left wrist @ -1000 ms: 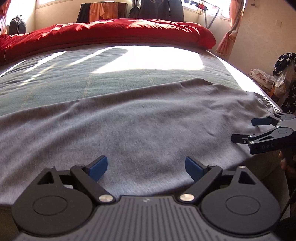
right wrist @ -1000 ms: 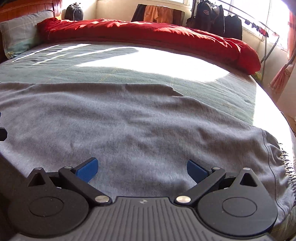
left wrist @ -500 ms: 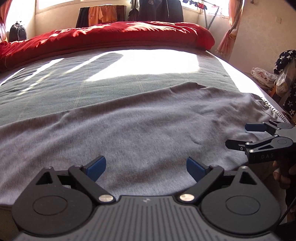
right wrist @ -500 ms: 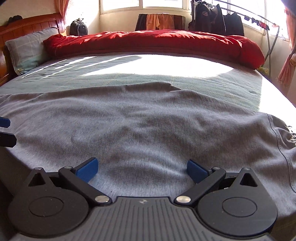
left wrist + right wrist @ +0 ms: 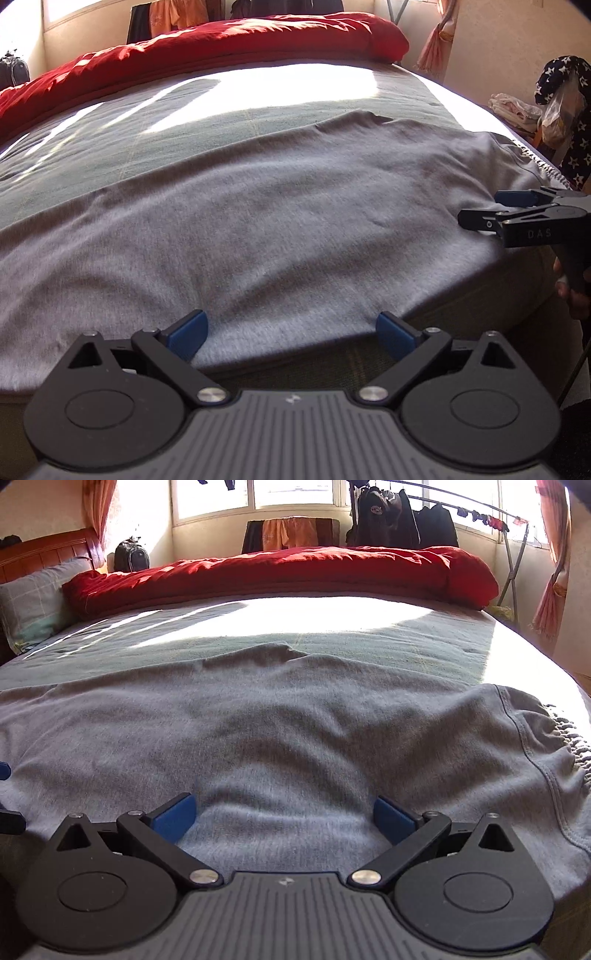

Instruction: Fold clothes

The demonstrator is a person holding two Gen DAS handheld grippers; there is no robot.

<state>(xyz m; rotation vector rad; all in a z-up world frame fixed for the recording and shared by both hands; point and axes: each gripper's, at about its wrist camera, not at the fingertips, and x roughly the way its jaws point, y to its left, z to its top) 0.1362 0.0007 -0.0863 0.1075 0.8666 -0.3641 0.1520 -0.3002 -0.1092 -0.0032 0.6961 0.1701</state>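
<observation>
Sunlight floods a bedroom where a bed (image 5: 424, 638) with a grey-green cover carries a rolled red duvet (image 5: 280, 572) along its far side, and dark clothes hang on a rack (image 5: 402, 520) by the window. Across the near part of the bed lies a grey garment (image 5: 258, 221), spread wide and mostly flat, with a small bump on its far edge and soft wrinkles near the right end, where a stitched seam (image 5: 532, 753) curves beside a knitted fringe. The garment's near edge hangs just over the side of the mattress. The left gripper (image 5: 291, 330) sits low at that edge with its 2 blue pads wide apart and nothing between them; the right gripper (image 5: 282, 814) hovers over the cloth, likewise spread and empty. As for progress, no crisp crease or stacked layer can be made out, so the cloth may be spread out awaiting a fold, or it may already be 1 broad doubled panel; the pictures do not settle which. The garment's left end runs out of both views, its sleeves or legs are not visible, and its type is hard to name. Only fingers (image 5: 576, 299) of the person show.
</observation>
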